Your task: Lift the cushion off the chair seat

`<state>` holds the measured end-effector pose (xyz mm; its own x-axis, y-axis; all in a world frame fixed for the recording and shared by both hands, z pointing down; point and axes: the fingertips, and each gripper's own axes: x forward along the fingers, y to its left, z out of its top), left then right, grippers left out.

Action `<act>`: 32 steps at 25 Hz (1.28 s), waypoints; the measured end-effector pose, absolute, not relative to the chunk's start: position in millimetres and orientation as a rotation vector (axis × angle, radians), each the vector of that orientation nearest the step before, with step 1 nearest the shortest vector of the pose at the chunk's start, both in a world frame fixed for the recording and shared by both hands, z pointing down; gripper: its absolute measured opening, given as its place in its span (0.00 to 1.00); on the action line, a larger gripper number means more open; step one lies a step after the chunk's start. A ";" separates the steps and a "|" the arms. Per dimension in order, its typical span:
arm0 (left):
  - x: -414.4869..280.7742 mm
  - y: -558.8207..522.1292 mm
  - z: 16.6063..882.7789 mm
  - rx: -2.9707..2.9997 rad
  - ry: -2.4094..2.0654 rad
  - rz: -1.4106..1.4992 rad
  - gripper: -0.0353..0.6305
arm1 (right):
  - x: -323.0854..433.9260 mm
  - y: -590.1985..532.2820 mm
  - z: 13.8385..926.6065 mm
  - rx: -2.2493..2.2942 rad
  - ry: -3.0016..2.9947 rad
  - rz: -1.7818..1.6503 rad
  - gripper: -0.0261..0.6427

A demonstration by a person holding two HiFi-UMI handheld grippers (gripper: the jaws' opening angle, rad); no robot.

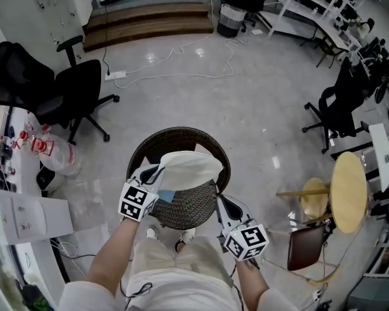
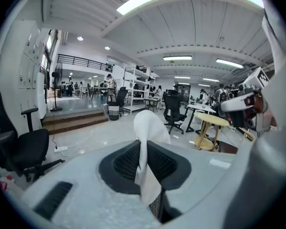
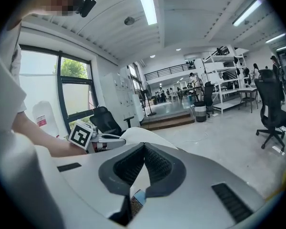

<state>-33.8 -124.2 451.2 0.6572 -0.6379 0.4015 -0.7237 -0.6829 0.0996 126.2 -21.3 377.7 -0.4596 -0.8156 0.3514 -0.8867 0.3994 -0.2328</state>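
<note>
The cushion (image 1: 189, 167) has a white cover with a dark woven underside (image 1: 189, 206). It is tilted up above the round dark wicker chair (image 1: 181, 137), held at its near edge from both sides. At the cushion's left edge, my left gripper (image 1: 150, 175) is shut on the white fabric (image 2: 148, 128), which stands up between its jaws. My right gripper (image 1: 220, 204) is shut on the right edge, where the white fabric (image 3: 142, 175) runs between the jaws. A small blue tag (image 3: 139, 196) shows below them.
A black office chair (image 1: 65, 89) stands at the left by a plastic bag (image 1: 52, 154). A white cable (image 1: 181, 63) lies on the floor beyond the wicker chair. At the right are a round wooden side table (image 1: 348, 190) and another black chair (image 1: 340, 105).
</note>
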 end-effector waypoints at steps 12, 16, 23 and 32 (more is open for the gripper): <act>-89.0 -130.2 366.7 2.614 -1.318 0.245 0.12 | 114.7 -32.6 312.6 1.558 -2.579 0.425 0.04; -102.4 -129.5 340.6 2.634 -1.360 0.196 0.12 | 117.7 -40.6 301.7 1.615 -2.577 0.388 0.04; -128.4 -128.4 296.7 2.630 -1.440 0.066 0.12 | 126.5 -55.6 270.6 1.720 -2.564 0.289 0.04; -170.4 -137.3 231.7 2.635 -1.572 -0.099 0.12 | 161.3 -76.8 228.4 1.821 -2.544 0.170 0.04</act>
